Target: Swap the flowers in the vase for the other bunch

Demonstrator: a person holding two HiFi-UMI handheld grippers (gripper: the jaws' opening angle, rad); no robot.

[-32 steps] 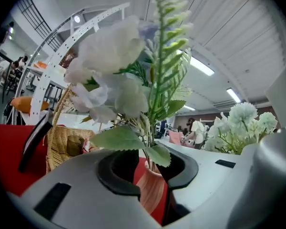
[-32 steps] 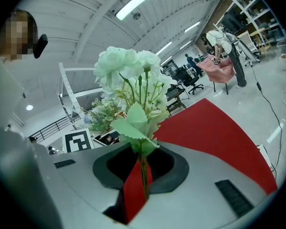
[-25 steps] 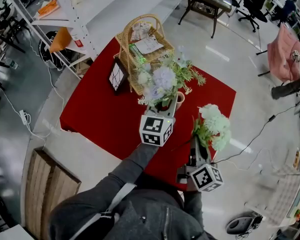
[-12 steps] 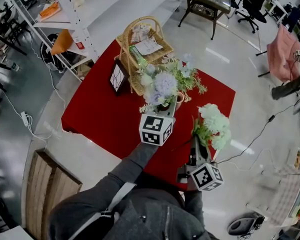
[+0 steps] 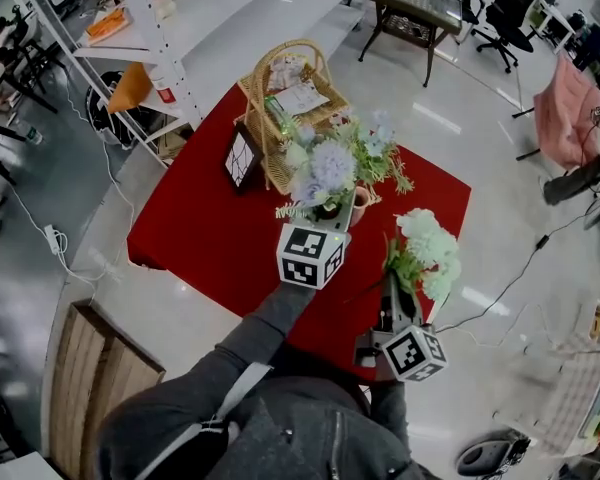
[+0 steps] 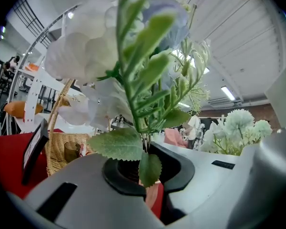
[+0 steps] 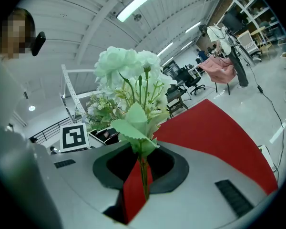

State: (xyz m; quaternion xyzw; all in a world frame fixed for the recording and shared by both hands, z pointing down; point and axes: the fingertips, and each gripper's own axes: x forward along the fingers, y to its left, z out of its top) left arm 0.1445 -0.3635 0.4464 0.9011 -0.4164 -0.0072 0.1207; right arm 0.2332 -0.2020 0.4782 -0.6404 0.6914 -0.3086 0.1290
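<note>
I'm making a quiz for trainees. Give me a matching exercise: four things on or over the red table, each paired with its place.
1 purple bunch
2 white bunch
3 wicker basket
4 picture frame

A in the right hand-held gripper
B far corner of the red table
C in the vase
D just left of the basket

Pairs: 1-C, 2-A, 3-B, 4-D

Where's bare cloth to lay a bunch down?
Widest bare patch: red tablecloth left of the peach vase holding lavender-white flowers, between the small dark picture frame and the near-left edge. Smaller strip right of the vase, beyond the pale green flower bunch. Crowded: far corner, where the woven wicker basket, frame and vase cluster.
</note>
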